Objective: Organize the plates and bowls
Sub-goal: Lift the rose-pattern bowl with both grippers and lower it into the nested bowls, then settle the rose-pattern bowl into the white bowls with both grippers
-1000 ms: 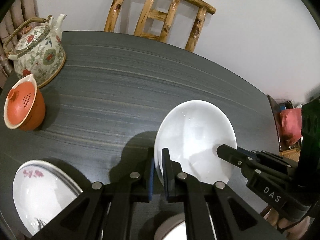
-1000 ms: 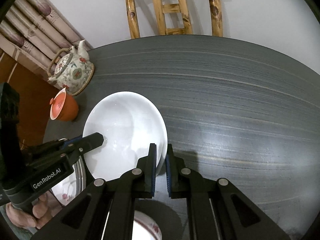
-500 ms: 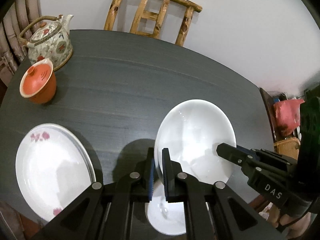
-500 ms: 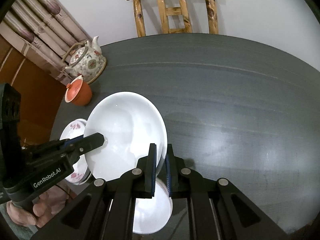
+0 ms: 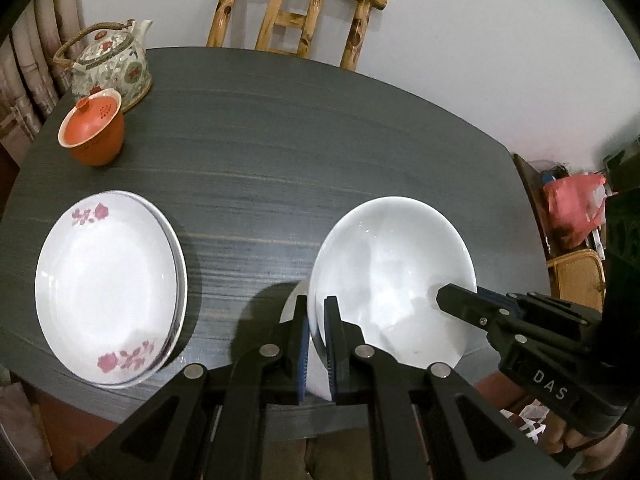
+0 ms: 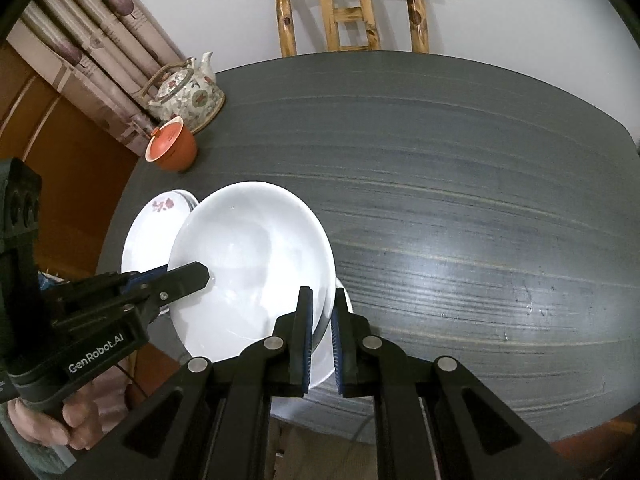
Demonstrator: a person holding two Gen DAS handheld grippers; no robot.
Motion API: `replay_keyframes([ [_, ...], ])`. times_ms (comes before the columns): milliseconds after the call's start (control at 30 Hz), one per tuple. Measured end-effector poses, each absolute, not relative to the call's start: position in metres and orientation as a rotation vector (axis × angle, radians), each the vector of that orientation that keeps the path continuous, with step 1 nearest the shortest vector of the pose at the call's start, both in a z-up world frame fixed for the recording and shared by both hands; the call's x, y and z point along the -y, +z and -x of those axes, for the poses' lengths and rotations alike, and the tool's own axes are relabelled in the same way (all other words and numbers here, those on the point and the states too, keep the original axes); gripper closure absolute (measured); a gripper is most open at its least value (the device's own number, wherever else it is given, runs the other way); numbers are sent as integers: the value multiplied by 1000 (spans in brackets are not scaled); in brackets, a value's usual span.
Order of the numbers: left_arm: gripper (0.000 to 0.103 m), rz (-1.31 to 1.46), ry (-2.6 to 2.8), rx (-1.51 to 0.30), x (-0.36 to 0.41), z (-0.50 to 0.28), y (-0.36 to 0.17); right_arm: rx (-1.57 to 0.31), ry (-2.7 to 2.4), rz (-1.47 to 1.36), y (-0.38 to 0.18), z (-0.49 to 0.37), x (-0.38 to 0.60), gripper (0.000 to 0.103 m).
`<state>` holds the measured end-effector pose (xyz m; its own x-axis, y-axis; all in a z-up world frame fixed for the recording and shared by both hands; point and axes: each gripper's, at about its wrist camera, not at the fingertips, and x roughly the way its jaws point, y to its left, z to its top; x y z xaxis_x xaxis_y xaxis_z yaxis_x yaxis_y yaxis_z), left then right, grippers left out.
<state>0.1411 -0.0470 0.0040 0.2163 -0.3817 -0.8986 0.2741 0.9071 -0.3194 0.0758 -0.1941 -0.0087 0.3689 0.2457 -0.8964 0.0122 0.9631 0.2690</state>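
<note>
While both tongs clamp opposite rims of the white bowl, it hangs clear above the desk (image 5: 304, 152). Left tongs (image 5: 316, 320) are closed on the bowl (image 5: 392, 264) at its left rim; right tongs (image 6: 322, 312) are closed on the same bowl (image 6: 248, 256) at its right rim, each blue pad pair pinching the thin edge. Bowl sits tilted, mouth facing the cameras, spanning the gap between the two tongs.

Directly under it, at the desk's near edge, a second white dish (image 5: 294, 312) peeks out below the bowl.

Key relation: the stacked floral plates (image 5: 108, 300) lie to the left of the bowl, on the left tongs' side, so the left hand is nearer. In the right view the bowl overlaps the plates (image 6: 156, 232).

My read: if the plates are the target, the pair shifts left together.
</note>
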Motion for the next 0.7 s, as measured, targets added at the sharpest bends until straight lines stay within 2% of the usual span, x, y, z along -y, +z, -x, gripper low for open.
replay_keyframes([
  [700,96,92,-441,-1326,47,-123,-25,-1242,141,-264,-37,-60,189,93],
])
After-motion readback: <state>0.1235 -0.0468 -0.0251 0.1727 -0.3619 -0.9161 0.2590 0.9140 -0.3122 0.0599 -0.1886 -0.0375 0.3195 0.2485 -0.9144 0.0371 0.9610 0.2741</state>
